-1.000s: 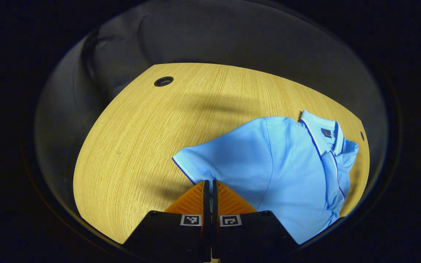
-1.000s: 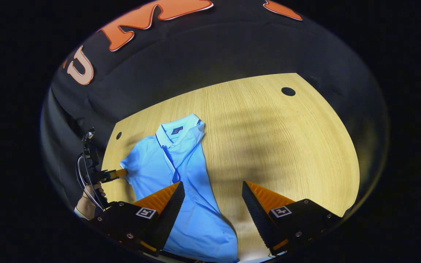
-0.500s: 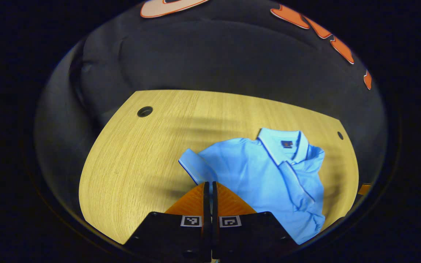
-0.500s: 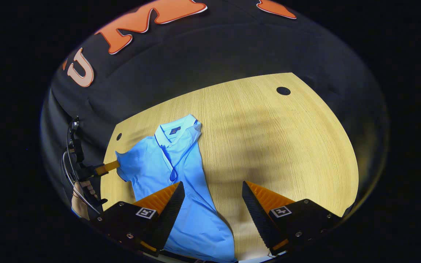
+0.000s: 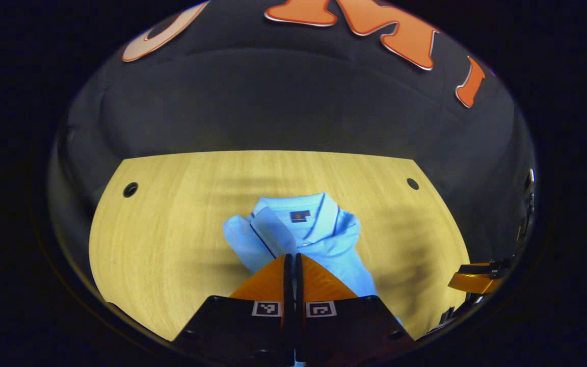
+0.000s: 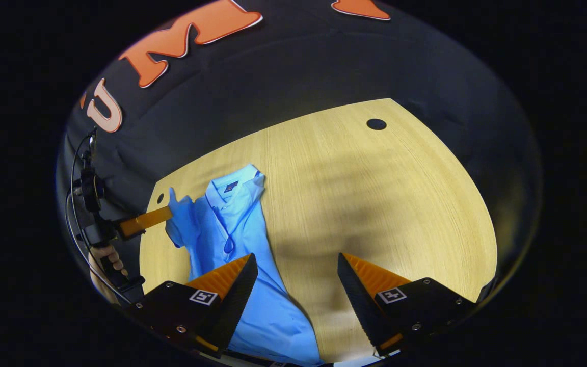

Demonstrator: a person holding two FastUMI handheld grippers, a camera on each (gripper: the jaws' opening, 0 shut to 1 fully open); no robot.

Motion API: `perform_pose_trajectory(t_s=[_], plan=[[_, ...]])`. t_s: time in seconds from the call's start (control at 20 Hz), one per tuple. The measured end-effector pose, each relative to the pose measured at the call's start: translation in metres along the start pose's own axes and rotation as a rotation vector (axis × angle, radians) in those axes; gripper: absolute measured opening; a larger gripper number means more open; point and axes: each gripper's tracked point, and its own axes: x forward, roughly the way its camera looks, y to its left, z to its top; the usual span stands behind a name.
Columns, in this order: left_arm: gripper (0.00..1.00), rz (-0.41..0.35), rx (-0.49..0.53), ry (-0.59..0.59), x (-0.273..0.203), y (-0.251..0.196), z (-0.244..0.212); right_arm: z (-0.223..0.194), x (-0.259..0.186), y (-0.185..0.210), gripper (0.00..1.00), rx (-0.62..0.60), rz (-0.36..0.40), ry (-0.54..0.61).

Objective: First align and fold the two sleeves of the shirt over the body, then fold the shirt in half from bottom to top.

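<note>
- Since a second ago, the left gripper point(image 5: 290, 260) has carried the left sleeve point(image 5: 252, 237) up off the table point(image 5: 171, 214) and in toward the collar point(image 5: 306, 216); its fingers stay pressed together, pinching the cuff.
- Light blue shirt point(image 6: 237, 239) lies at about 9 o'clock in the right gripper view, with the right sleeve already folded over the body.
- Right gripper point(image 6: 297, 278) hovers spread wide, holding nothing.
- Risk: releasing early lets the sleeve flop back crooked; pulling further could drag the unpinned body askew.

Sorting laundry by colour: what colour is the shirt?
Light blue shirt with dark blue trim; clearest in the left gripper view.
</note>
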Motion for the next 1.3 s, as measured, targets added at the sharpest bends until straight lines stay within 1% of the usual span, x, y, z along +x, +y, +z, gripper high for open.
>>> perform_pose_trajectory(t_s=[0.05, 0.2, 0.3, 0.4, 0.55, 0.6, 0.7, 0.75, 0.8, 0.85, 0.95, 1.1, 1.15, 1.2, 1.3], plan=[[0.04, -0.016, 0.011, 0.014, 0.01, -0.017, -0.016, -0.002, -0.001, -0.004, 0.98, 0.007, -0.004, 0.004], [0.04, -0.037, 0.032, 0.06, 0.025, -0.039, -0.016, -0.01, -0.001, -0.015, 0.98, 0.029, -0.02, 0.019], [0.04, -0.03, 0.04, 0.089, 0.031, -0.04, -0.025, -0.014, -0.003, -0.021, 0.98, 0.035, -0.028, 0.024], [0.05, -0.04, 0.035, 0.107, 0.036, -0.048, -0.032, -0.016, -0.003, -0.024, 0.98, 0.033, -0.036, 0.03], [0.11, -0.054, 0.032, 0.114, 0.042, -0.055, -0.038, -0.018, -0.001, -0.023, 0.98, 0.034, -0.036, 0.039], [0.16, -0.052, 0.035, 0.112, 0.041, -0.055, -0.038, -0.019, 0.0, -0.02, 0.98, 0.033, -0.033, 0.041], [0.18, -0.048, 0.032, 0.111, 0.035, -0.053, -0.039, -0.021, -0.001, -0.015, 0.98, 0.028, -0.023, 0.047], [0.12, -0.058, 0.016, 0.11, 0.034, -0.054, -0.041, -0.022, -0.001, -0.011, 0.98, 0.024, -0.019, 0.053], [0.28, -0.068, -0.004, 0.122, 0.03, -0.055, -0.045, -0.023, 0.0, -0.008, 0.98, 0.019, -0.017, 0.057], [0.29, -0.07, -0.027, 0.134, 0.028, -0.052, -0.049, -0.024, -0.001, -0.008, 0.98, 0.012, -0.017, 0.061], [0.58, -0.07, -0.061, 0.127, 0.022, -0.049, -0.056, -0.027, 0.0, -0.004, 0.98, -0.007, -0.024, 0.07], [1.0, -0.031, -0.07, 0.124, -0.005, -0.023, -0.069, -0.042, 0.004, 0.011, 0.98, -0.058, -0.033, 0.088], [0.97, -0.02, -0.077, 0.128, -0.018, -0.014, -0.075, -0.048, 0.003, 0.015, 0.98, -0.077, -0.036, 0.094], [1.0, -0.015, -0.091, 0.13, -0.033, -0.003, -0.083, -0.054, 0.0, 0.02, 0.98, -0.092, -0.038, 0.098], [1.0, 0.002, -0.103, 0.137, -0.057, 0.016, -0.101, -0.074, -0.005, 0.026, 0.98, -0.114, -0.045, 0.124]])
